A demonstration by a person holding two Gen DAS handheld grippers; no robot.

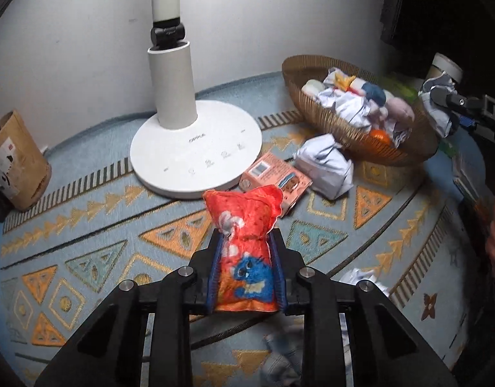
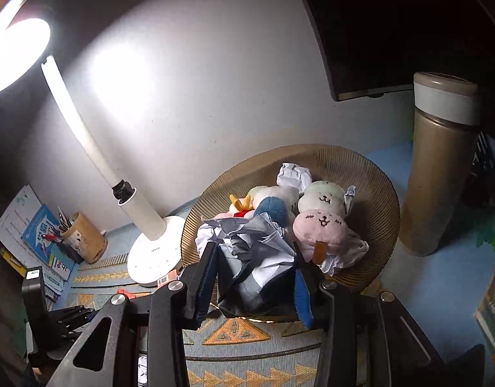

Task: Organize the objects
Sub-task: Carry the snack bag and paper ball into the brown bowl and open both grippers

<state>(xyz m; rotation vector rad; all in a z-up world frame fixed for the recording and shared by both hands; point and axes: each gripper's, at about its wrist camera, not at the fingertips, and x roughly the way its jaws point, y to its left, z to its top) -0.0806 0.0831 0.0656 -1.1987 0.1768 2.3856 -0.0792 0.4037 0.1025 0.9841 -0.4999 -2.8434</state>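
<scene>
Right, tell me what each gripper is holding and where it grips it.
The left gripper pinches the red snack packet around its lower middle. The right gripper clamps a crumpled paper wad by its sides, just in front of the basket.

White desk lamp [image 1: 196, 148], pen holder [image 1: 16, 167], flask [image 2: 438, 167] on patterned mat [image 1: 86, 245].

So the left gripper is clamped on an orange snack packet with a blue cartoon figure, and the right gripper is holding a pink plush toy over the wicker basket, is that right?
Not quite. The right gripper holds crumpled white-and-grey paper, not a plush; the right wrist view shows this. It is over the round wicker basket. The left gripper is clamped on the orange snack packet.
</scene>
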